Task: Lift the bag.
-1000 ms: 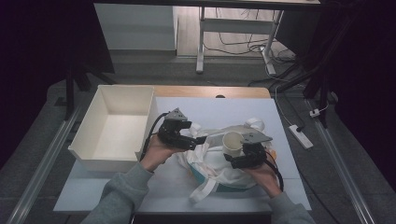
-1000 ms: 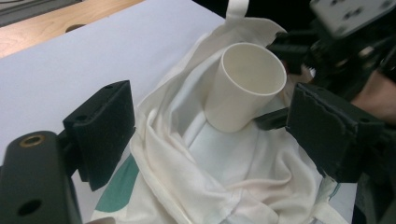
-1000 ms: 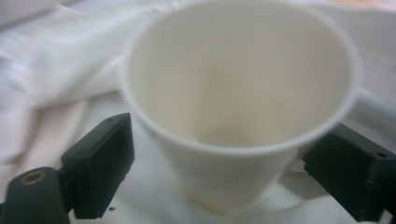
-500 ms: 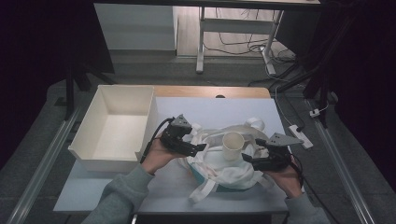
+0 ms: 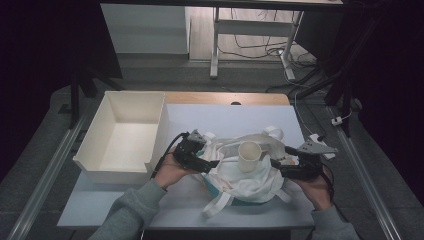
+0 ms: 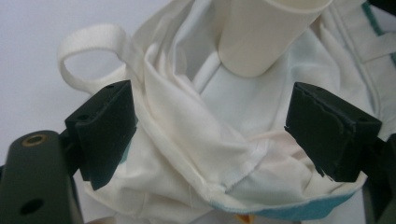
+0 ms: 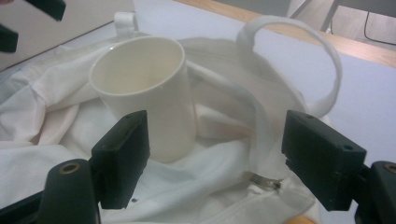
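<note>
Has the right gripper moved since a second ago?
Yes. The right gripper has slid away from the cup, which stands on the bag, toward the table's right edge; its jaws have just been closing slightly, empty.

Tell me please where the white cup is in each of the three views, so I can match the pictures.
High view: the white cup stands upright on the white cloth bag, centre of the table, between the two grippers.
Left gripper view: top centre, cut by the top edge, above the folded cloth.
Right gripper view: left of centre, upright on the cloth.
Shared landmark: the bag's looped handle.
</note>
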Demonstrator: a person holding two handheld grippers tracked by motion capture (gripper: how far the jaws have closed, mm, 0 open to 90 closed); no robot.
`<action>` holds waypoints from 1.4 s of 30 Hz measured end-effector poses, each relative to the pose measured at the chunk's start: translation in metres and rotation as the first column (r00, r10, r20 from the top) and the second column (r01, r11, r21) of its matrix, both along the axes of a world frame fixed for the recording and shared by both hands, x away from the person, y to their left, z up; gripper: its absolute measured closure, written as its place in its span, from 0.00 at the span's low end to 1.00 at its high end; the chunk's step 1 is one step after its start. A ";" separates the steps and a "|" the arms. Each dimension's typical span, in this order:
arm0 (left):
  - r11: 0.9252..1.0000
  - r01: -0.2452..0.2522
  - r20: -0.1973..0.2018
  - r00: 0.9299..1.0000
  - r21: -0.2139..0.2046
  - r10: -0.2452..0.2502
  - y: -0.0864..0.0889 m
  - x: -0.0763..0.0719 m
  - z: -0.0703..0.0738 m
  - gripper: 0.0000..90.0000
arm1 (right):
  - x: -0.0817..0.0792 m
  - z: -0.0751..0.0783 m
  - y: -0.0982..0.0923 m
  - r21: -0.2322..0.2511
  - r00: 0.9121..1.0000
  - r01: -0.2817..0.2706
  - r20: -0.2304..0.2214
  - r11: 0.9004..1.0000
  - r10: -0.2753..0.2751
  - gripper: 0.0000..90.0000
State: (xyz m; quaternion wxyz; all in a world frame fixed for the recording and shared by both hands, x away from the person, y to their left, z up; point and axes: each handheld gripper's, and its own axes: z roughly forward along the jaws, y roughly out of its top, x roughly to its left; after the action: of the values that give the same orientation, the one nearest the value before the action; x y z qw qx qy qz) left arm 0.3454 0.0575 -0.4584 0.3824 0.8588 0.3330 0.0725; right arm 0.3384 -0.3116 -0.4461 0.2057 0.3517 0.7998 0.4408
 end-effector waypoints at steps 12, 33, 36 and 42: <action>0.998 -0.057 -0.068 0.996 0.037 0.060 0.007 -0.008 -0.018 0.22 | 0.001 -0.003 -0.002 -0.057 1.000 0.029 0.000 0.998 -0.029 0.26; 0.999 -0.028 -0.132 0.991 0.026 0.032 0.012 -0.025 -0.034 0.87 | 0.014 -0.024 -0.024 -0.101 0.977 0.173 -0.106 0.980 -0.184 0.85; 1.000 -0.023 -0.105 0.994 0.011 0.024 0.013 -0.027 -0.027 0.89 | 0.010 -0.015 -0.021 -0.105 0.981 0.164 -0.087 0.981 -0.174 0.89; 0.999 -0.016 -0.012 1.000 -0.051 0.016 0.022 -0.038 0.005 0.90 | 0.001 0.004 -0.017 -0.100 0.986 0.161 -0.018 0.982 -0.163 0.90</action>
State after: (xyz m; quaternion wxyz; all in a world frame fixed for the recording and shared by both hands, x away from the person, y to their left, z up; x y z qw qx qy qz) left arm 0.3079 0.0792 -0.4535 0.4017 0.8465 0.3438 0.0619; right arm 0.3391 -0.3286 -0.4418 0.2473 0.4110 0.7918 0.3782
